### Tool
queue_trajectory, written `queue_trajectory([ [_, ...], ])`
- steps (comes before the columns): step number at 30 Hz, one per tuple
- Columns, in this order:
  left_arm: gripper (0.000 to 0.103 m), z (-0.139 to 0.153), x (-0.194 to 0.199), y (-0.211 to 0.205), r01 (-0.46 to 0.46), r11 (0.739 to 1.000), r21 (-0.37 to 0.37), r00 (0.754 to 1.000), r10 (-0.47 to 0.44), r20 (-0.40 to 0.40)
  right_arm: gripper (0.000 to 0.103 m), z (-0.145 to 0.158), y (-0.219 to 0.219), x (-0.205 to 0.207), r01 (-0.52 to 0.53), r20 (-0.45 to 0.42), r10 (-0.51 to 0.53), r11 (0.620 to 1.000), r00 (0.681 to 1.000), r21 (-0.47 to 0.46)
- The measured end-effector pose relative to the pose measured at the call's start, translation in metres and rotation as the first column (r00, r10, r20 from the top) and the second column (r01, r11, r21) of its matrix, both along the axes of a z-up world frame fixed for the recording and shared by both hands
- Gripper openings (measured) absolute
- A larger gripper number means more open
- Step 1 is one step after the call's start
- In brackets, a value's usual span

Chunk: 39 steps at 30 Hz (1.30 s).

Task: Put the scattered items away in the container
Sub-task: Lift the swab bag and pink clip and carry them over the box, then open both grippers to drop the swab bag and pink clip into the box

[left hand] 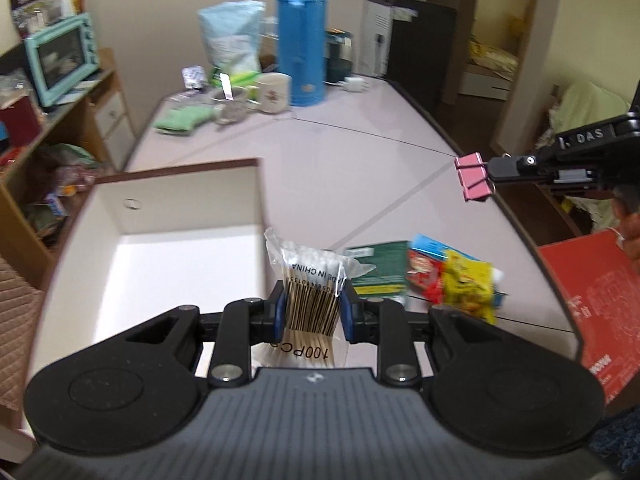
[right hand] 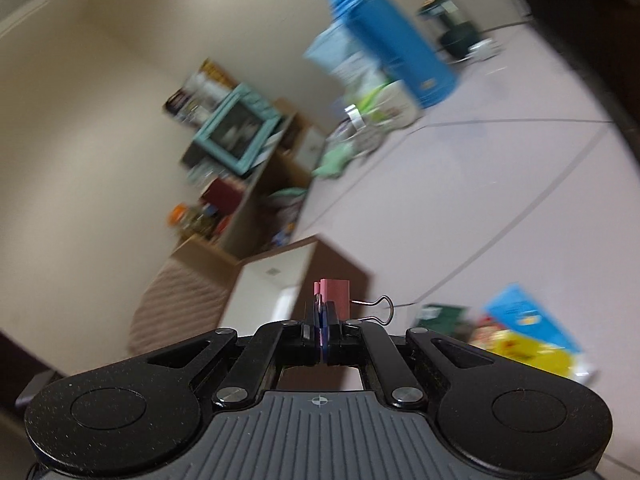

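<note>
Blurring right view, swab pack (left hand: 312, 292) end hidden behind fingers (left hand: 280, 316)

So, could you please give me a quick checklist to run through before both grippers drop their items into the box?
1. Left gripper grip on swab pack: ok, clamped between both pads.
2. Right gripper grip on pink clip: ok, shut on it, held in the air.
3. Box open and reachable: ok, the part of the floor that shows is bare.
4. Swab pack above the box: not ok, it sits at the box's right wall.
5. Clip above the box: not ok, it hangs well right of it.
6. Items left on the table: not ok, green packet and snack bags remain.
</note>
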<state>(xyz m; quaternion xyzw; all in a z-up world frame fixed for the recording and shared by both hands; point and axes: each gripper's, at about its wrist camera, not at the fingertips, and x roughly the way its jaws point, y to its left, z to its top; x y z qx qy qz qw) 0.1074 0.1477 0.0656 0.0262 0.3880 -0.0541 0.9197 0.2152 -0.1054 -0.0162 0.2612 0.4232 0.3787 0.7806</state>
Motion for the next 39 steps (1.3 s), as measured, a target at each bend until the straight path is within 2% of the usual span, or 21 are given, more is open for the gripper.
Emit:
queue_trajectory([
  [11,0.022,0.006,-0.002,0.077,-0.099,0.994,0.047,0.995,0.099,0.001,0.000,-0.006,0.116,-0.012,-0.193,0.007,0.193,0.981,0.981,-0.021],
  [25,0.022,-0.015,0.021,0.130,-0.069,0.997,0.036,0.997,0.070,-0.044,0.000,-0.026,0.193,-0.009,-0.244,-0.008,0.245,0.964,0.970,-0.104],
  [32,0.023,-0.035,0.048,0.144,-0.017,0.999,0.036,0.995,0.020,-0.093,0.000,-0.037,0.223,-0.007,-0.252,0.018,0.262,0.940,0.965,-0.230],
  [39,0.023,-0.062,0.079,0.151,0.024,0.999,0.026,0.988,-0.020,-0.150,0.000,-0.054,0.253,-0.002,-0.267,0.051,0.310,0.882,0.949,-0.389],
])
